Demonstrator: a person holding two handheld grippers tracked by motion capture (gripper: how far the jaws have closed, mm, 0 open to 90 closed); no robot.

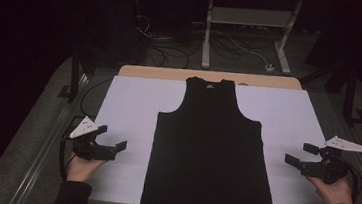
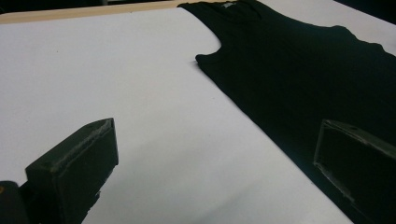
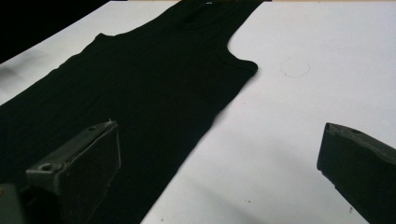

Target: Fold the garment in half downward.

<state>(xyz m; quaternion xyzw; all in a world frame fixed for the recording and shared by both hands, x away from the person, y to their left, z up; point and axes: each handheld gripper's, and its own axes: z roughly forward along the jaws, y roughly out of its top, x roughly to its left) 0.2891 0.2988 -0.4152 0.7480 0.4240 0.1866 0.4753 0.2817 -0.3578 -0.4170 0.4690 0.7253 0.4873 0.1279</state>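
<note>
Folding had not begun, I judged: vest (image 1: pixel 213 150) lay flat and spread mid-bench (image 1: pixel 128 102), neck at the far edge, while left tongs (image 1: pixel 107 139) and right tongs (image 1: pixel 303 155) hung either side of it, jaws wide apart, holding nothing, every fold left to make.

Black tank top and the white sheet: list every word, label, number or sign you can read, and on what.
Neck label inside the collar of the black tank top: a small pale patch, too small and blurred to read.
White sheet: a faint pencilled curve, no letters.
Nothing else bears text.
</note>
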